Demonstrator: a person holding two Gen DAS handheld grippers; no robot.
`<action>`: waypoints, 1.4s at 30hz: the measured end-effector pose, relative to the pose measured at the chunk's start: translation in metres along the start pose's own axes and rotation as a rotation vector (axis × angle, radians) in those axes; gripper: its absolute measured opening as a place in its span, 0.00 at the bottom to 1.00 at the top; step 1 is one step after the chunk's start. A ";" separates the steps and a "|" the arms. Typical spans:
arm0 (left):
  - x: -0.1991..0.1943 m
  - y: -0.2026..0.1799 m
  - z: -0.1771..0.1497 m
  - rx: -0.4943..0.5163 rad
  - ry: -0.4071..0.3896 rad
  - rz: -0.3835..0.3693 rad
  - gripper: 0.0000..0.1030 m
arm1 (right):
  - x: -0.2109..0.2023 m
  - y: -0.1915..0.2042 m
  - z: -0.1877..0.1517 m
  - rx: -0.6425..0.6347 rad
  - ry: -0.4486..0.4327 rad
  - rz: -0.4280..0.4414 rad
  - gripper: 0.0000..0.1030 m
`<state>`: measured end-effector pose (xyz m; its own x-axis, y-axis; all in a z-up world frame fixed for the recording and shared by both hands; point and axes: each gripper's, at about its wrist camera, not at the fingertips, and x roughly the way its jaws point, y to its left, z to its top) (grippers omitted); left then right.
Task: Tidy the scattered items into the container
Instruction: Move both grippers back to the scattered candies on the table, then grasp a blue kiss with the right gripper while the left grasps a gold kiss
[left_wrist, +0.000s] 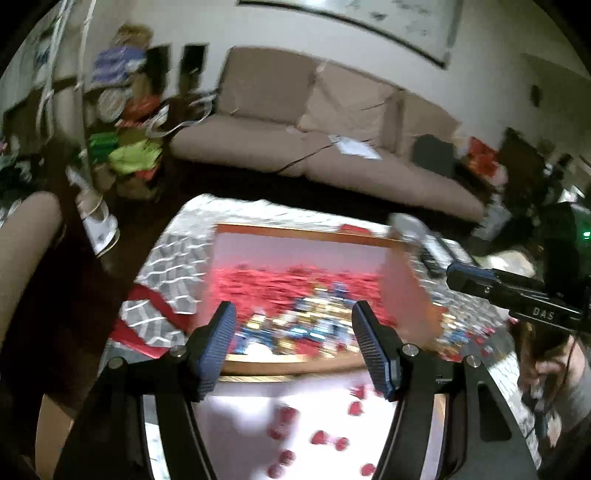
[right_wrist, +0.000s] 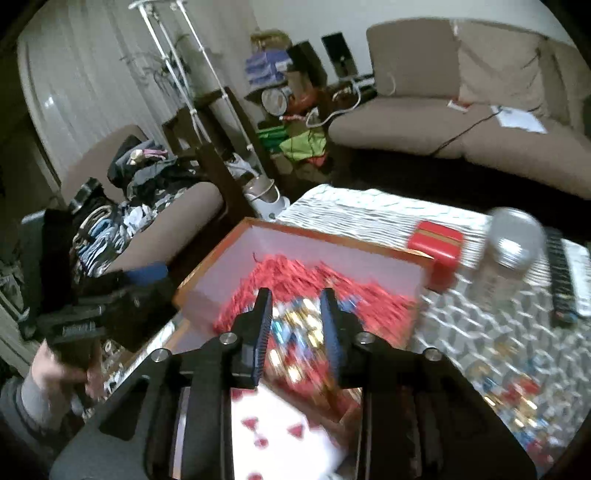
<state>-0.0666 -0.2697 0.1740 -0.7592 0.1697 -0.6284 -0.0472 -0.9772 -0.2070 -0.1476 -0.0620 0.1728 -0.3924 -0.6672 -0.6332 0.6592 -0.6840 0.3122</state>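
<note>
Both grippers hover over the box (left_wrist: 306, 236), left gripper (left_wrist: 293, 332) spread wide, right gripper (right_wrist: 295, 325) parted and empty (blurry though). Wrapped candies (right_wrist: 299, 332) sit inside; more candies (right_wrist: 517, 395) litter the tablecloth (right_wrist: 480, 325).

"DAS" in white letters on the black body of the right gripper (left_wrist: 458, 275).

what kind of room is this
Most likely a lived-in home living room: a tan sofa along the wall, a low table under a patterned cloth holding the orange box, and an armchair heaped with clothes.
</note>
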 end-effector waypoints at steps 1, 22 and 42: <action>-0.008 -0.017 -0.007 0.030 -0.017 -0.020 0.63 | -0.017 -0.004 -0.010 -0.018 -0.002 -0.013 0.27; 0.045 -0.225 -0.150 0.166 0.024 -0.184 0.63 | -0.102 -0.080 -0.191 -0.036 0.016 -0.355 0.32; 0.056 -0.209 -0.158 0.099 0.000 -0.381 0.63 | -0.121 -0.097 -0.202 0.122 -0.006 -0.300 0.09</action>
<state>0.0030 -0.0354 0.0636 -0.6753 0.5223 -0.5207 -0.3877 -0.8520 -0.3518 -0.0344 0.1451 0.0759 -0.5613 -0.4322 -0.7058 0.4319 -0.8804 0.1957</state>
